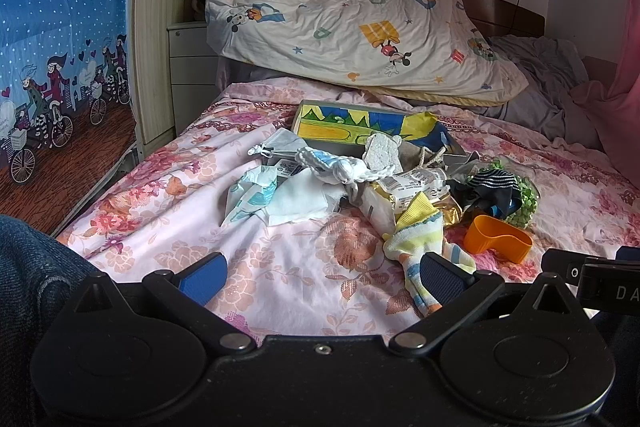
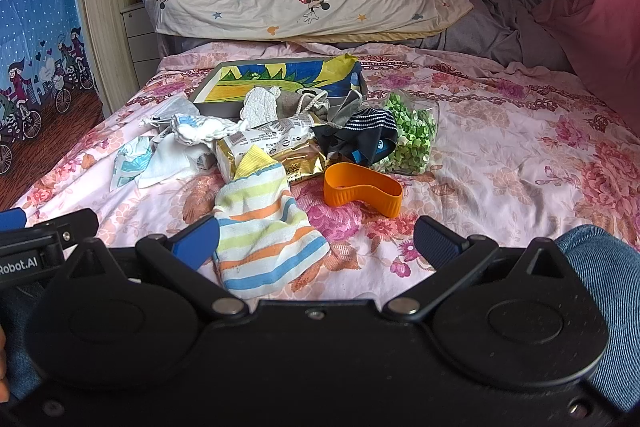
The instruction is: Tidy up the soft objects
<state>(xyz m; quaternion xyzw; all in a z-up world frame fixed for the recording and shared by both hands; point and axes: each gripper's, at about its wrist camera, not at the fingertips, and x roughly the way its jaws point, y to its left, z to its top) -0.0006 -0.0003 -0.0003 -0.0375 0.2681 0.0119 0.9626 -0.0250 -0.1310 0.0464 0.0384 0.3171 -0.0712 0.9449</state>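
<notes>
Both my claws hover low over the near edge of the floral bedsheet [image 2: 500, 147]. My left gripper [image 1: 320, 271] is spread wide, nothing between its blue pads; the striped sock [image 1: 416, 247] lies against its right pad. My right gripper [image 2: 316, 239] is likewise spread and empty, the same striped sock [image 2: 264, 223] lying just inside its left pad.

Beyond the sock sits the heap of soft items: a gold packet [image 2: 280, 151], a dark striped garment [image 2: 368, 135], white cloths [image 2: 168, 159] to the left, a bag of green pieces [image 2: 412, 139] to the right. An orange band [image 2: 360, 191] lies near the sock's right. A drawing-lined box [image 2: 280, 83] stands at the far side of the heap.
</notes>
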